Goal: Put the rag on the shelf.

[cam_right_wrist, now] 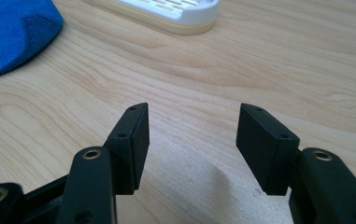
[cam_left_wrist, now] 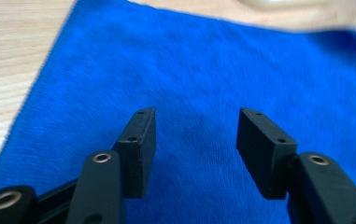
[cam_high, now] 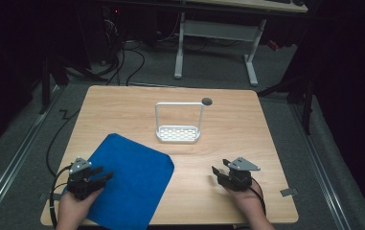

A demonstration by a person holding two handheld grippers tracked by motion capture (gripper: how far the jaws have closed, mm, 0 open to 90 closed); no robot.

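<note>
A blue cloth point(cam_high: 130, 184) lies flat on the front left of the wooden table point(cam_high: 237, 129). My left gripper point(cam_high: 104, 174) rests over the cloth's left edge, open, with nothing between its jaws; in the left gripper view it point(cam_left_wrist: 195, 116) hovers just above the blue cloth point(cam_left_wrist: 203, 70). My right gripper point(cam_high: 219, 167) sits open over bare wood at the front right. In the right gripper view it point(cam_right_wrist: 193, 112) points toward a white rack point(cam_right_wrist: 166, 14), with the cloth's corner point(cam_right_wrist: 12, 32) off to the left.
A white perforated tray with a tall wire handle point(cam_high: 178, 132) stands mid-table. A small dark hole point(cam_high: 207, 101) marks the tabletop behind it. Beyond the table stand a white desk frame point(cam_high: 218, 45) and floor cables point(cam_high: 122, 62).
</note>
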